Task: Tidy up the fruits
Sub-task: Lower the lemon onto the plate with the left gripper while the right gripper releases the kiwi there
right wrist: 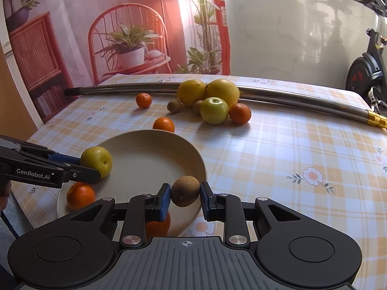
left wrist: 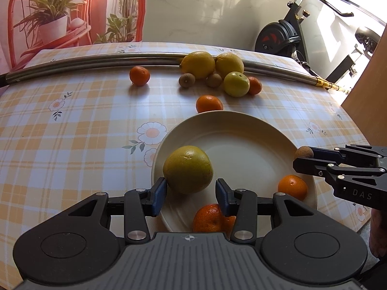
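A cream plate (left wrist: 241, 145) (right wrist: 150, 154) sits on the checked tablecloth. My left gripper (left wrist: 191, 193) (right wrist: 79, 166) is around a yellow-green apple (left wrist: 188, 169) (right wrist: 96, 160) over the plate; a gap shows at the right pad, so the hold is unclear. My right gripper (right wrist: 185, 194) (left wrist: 302, 159) is shut on a brown kiwi (right wrist: 185, 191) (left wrist: 303, 152) above the plate's near rim. Two mandarins (left wrist: 292, 186) (left wrist: 208, 218) lie on the plate. Beyond it lie two lemons (left wrist: 198, 64), a green apple (left wrist: 236, 83), two kiwis (left wrist: 186, 80) and three mandarins (left wrist: 209, 104).
A long steel tube (left wrist: 96, 60) (right wrist: 302, 96) with a gold tip lies across the far side of the table behind the fruit. An exercise bike (left wrist: 285, 36) stands beyond the table at the right. A printed backdrop hangs behind at the left.
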### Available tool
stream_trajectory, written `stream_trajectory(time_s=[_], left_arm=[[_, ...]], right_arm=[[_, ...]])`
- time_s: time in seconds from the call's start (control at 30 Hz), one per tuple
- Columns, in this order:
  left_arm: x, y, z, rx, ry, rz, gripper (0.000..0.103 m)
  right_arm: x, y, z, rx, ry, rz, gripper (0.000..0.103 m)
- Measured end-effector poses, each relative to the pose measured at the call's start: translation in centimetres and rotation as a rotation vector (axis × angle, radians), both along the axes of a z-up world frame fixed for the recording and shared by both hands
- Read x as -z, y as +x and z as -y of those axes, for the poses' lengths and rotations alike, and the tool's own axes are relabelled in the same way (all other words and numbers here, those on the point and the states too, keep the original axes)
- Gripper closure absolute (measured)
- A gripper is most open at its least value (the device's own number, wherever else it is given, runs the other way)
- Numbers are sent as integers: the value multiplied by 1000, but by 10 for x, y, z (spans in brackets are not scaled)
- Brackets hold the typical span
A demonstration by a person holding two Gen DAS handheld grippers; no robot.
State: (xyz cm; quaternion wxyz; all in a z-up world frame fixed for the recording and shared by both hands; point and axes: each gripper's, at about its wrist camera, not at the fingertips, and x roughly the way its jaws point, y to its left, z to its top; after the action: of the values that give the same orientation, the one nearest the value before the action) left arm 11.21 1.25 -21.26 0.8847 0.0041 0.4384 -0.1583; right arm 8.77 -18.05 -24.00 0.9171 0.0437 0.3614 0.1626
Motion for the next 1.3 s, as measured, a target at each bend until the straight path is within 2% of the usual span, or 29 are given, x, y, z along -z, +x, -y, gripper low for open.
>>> stream_trajectory(time_s=[0.73, 1.03, 1.3], left_arm=[[1, -2, -2, -11, -30, -9, 56], [-4, -7, -8, -36, -51, 17, 56], [-16, -7, -17, -97, -87, 69, 56]], right_arm=[[0, 1, 2, 19, -12, -11, 78], [0, 1, 2, 23, -13, -4, 78], [0, 1, 4, 29, -11, -3, 78]])
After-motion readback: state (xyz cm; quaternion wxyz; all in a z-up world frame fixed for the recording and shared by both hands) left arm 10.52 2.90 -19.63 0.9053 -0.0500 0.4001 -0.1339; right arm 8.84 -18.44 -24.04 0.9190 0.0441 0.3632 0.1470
